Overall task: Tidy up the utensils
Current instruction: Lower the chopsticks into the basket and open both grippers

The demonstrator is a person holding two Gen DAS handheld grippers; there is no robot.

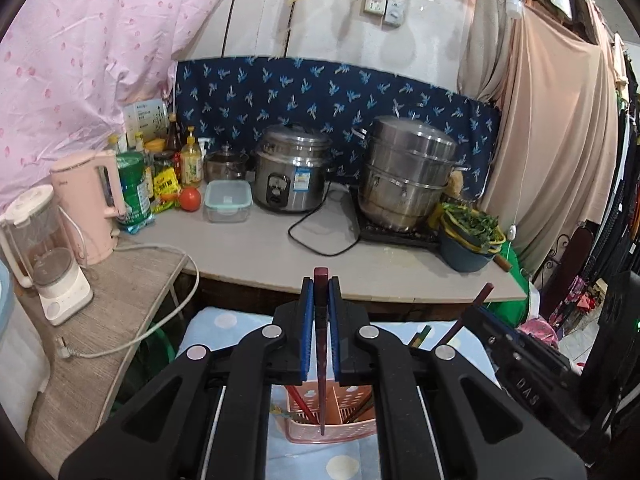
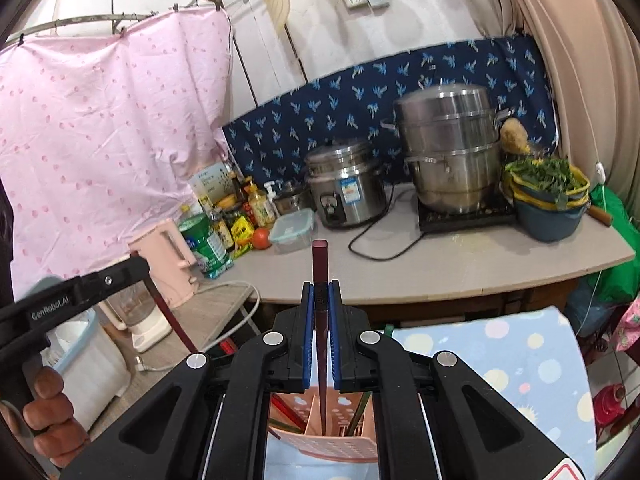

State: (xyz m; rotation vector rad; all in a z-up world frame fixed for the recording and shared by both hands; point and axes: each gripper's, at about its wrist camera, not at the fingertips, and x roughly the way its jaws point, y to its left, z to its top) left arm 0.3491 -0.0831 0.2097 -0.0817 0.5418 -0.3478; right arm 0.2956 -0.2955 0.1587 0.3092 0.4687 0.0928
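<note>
My left gripper [image 1: 321, 286] is shut on a dark red chopstick [image 1: 321, 368], held upright with its tip down in the pink perforated utensil holder [image 1: 352, 432]. My right gripper [image 2: 320, 288] is shut on another dark red chopstick [image 2: 321, 360], its tip inside the same pink holder [image 2: 332, 440]. The holder stands on a blue dotted cloth [image 2: 520, 360] and holds other red and green chopsticks. The right gripper with its chopstick shows at the right in the left wrist view [image 1: 504, 332]. The left gripper shows at the left in the right wrist view [image 2: 100, 284].
A grey counter [image 1: 256, 256] lies beyond with a rice cooker [image 1: 290, 168], a steel steamer pot [image 1: 408, 172], a lidded container [image 1: 227, 201], bottles, a tomato, a pink kettle [image 1: 90, 204] and a bowl of greens [image 1: 470, 236]. A blender [image 1: 44, 252] stands on a side table at left.
</note>
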